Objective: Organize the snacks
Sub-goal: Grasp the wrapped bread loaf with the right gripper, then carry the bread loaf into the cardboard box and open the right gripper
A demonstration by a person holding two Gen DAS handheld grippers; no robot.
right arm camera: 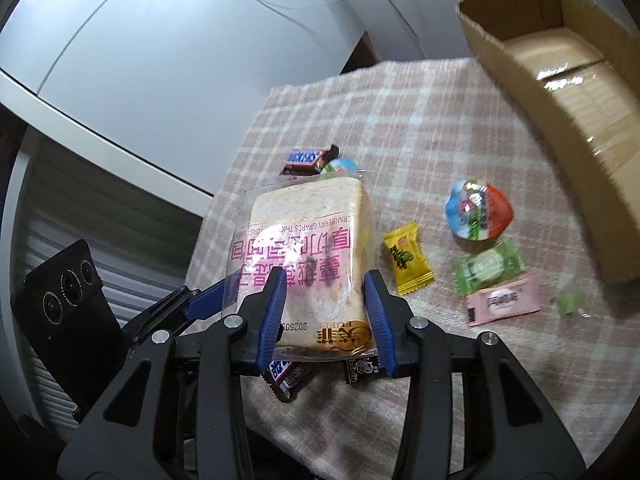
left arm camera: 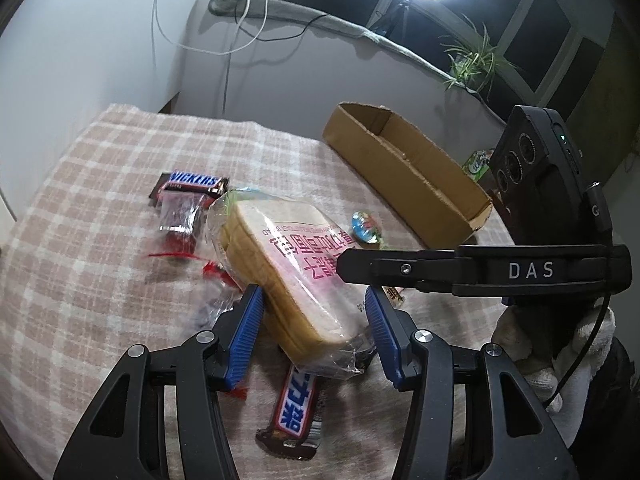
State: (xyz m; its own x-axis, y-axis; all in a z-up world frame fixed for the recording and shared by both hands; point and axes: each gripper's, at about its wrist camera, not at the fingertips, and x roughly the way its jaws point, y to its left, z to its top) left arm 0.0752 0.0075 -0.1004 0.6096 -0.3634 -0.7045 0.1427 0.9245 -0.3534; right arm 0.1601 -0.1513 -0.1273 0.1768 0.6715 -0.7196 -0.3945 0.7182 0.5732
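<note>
Checked cloth; bread pack between both grippers' jaws

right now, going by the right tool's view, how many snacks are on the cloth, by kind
bread pack: 1
snickers bars: 2
round cups: 2
small wrapped sweets: 4 (yellow sweet, green sweet, pink sweet, dark sweet)
green scrap, too unclear to name: 1
total: 10
</note>
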